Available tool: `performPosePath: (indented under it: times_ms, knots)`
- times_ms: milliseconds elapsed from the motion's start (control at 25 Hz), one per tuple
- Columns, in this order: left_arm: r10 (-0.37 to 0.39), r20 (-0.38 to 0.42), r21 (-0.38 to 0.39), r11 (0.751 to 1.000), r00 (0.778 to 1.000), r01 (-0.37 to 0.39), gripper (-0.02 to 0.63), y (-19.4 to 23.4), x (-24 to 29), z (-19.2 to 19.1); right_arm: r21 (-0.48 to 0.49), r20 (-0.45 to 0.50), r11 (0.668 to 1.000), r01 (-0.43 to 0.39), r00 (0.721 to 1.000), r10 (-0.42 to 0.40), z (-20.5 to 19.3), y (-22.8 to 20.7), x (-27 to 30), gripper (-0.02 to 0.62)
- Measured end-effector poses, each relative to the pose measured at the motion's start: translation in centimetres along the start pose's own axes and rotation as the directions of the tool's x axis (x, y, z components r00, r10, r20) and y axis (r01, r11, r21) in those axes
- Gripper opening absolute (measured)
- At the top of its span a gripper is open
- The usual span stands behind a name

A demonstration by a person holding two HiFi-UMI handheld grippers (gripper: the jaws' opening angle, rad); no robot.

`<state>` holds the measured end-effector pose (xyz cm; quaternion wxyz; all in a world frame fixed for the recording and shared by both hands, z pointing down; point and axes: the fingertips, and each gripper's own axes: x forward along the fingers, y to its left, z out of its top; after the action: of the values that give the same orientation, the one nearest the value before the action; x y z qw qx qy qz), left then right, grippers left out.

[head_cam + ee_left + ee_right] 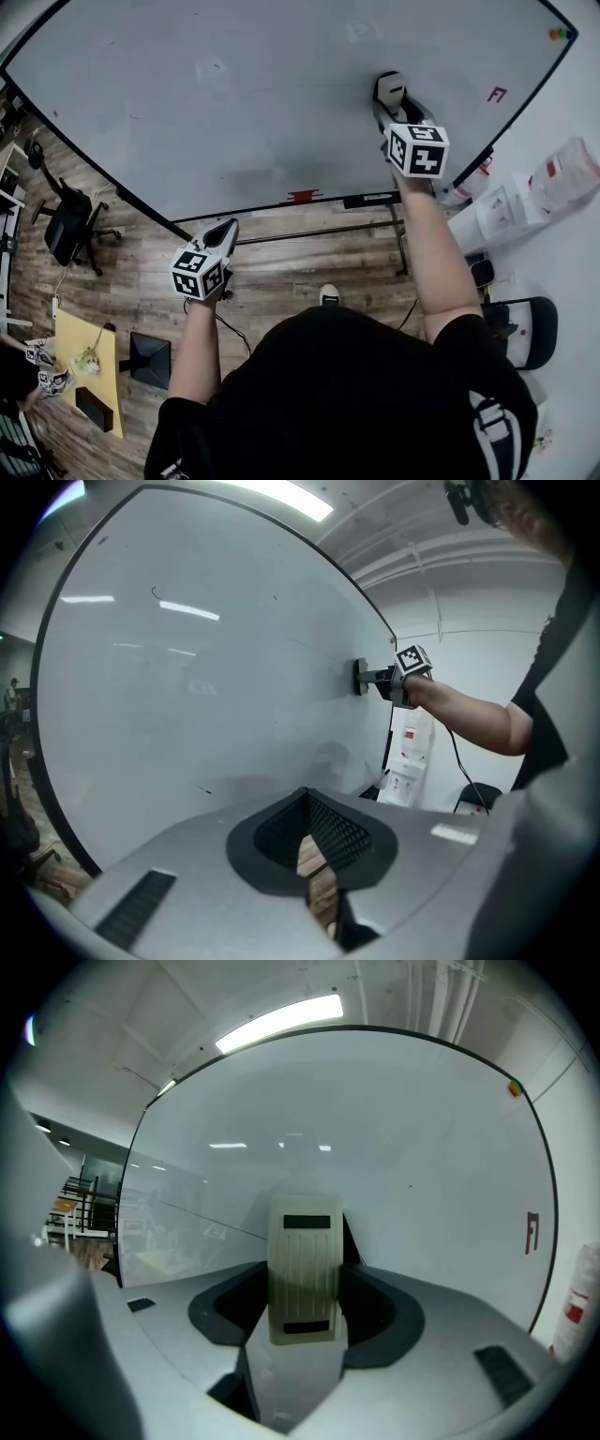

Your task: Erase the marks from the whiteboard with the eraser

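The right gripper (305, 1312) has its fingers clamped on the eraser (303, 1274), held against the whiteboard (234, 103) at the head view's upper right. A red mark (497, 94) remains further right, so a flat, firm sweep rightward looks best. The left gripper (317, 860) has its fingers together, empty.

The whiteboard (234, 94) I face bears the eraser (391, 89) toward three o'clock, with a red mark (497, 94) beyond it near the edge. A small red thing (302, 196) sits at its lower edge, six o'clock.
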<state>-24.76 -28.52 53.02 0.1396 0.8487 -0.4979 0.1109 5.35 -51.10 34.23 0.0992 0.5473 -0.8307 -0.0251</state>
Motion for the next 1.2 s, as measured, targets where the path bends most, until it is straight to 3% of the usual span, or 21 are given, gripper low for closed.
performPosePath:
  times_ms: [760, 1200]
  knots:
    - [0.034, -0.008, -0.01, 0.999, 0.999, -0.035, 0.011, 0.7, -2.5, -0.9, -0.06, 0.033, 0.994, -0.088, 0.995, 0.09, 3.2, 6.3, 0.9, 0.23]
    - [0.056, -0.009, -0.023, 0.998, 0.998, -0.056, 0.011, 0.8, -3.7, -1.4, -0.156, 0.063, 0.977, -0.142, 0.986, 0.153, 4.9, 12.2, 1.9, 0.23]
